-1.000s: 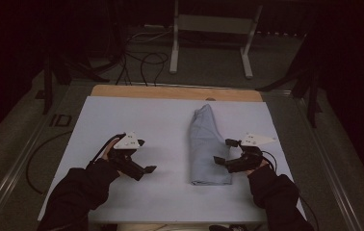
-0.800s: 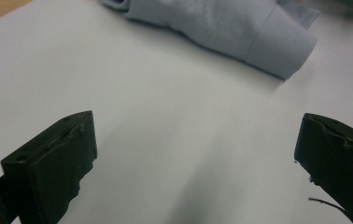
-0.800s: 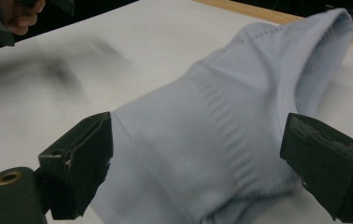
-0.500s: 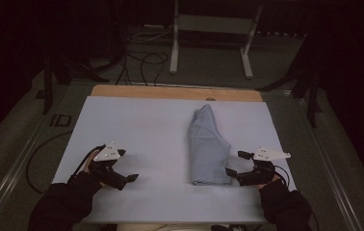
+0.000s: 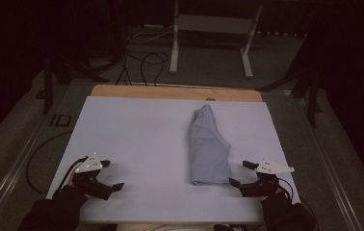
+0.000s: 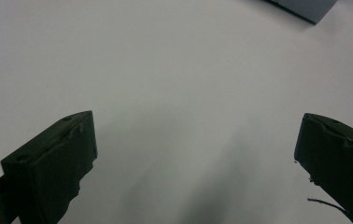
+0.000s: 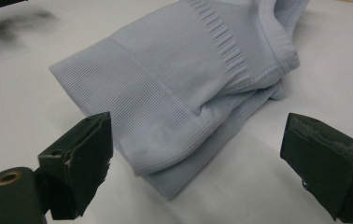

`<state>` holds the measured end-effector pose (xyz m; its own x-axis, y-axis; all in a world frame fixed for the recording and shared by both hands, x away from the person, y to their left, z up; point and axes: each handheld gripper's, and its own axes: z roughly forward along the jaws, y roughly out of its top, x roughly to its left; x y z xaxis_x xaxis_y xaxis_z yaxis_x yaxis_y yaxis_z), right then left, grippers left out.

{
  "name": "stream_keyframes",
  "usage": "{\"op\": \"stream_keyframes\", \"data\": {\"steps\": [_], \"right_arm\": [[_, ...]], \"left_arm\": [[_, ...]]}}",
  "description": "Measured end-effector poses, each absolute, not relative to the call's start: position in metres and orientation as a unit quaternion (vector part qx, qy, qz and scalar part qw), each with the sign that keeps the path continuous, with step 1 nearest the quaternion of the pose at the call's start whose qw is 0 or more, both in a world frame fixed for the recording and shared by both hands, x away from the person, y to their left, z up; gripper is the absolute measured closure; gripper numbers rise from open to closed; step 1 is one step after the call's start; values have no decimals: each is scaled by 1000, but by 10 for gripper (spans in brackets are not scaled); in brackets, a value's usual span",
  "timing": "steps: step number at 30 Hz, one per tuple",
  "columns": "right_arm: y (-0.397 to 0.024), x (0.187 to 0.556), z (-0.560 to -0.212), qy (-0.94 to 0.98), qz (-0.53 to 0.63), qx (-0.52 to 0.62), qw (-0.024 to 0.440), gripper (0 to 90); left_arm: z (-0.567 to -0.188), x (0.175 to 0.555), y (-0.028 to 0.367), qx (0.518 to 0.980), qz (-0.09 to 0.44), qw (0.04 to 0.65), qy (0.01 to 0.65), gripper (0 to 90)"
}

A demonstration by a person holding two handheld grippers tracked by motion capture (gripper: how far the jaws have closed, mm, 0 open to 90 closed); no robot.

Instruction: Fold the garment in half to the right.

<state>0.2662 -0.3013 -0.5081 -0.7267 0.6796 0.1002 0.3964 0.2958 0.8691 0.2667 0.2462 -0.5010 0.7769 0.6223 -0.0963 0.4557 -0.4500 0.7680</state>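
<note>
The right gripper (image 5: 241,174) is held low near the table's (image 5: 136,139) front edge, jaws spread wide and empty, pointed inward. The folded garment (image 5: 208,147) is seen just ahead of it, its ribbed hem nearest the jaws, not touched. The left gripper (image 5: 111,175) is held opposite, well apart from the garment, also wide open over bare table.

Dim room, grey floor (image 5: 276,72), white metal stand (image 5: 214,29), loose cables (image 5: 141,53)
</note>
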Motion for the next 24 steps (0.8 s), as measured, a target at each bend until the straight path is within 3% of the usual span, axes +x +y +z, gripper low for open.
{"op": "stream_keyframes", "data": {"steps": [24], "right_arm": [[-307, 268, -518, 789, 478, 353, 155, 94]], "left_arm": [[-504, 264, 255, 840, 120, 410, 334, 2]]}}
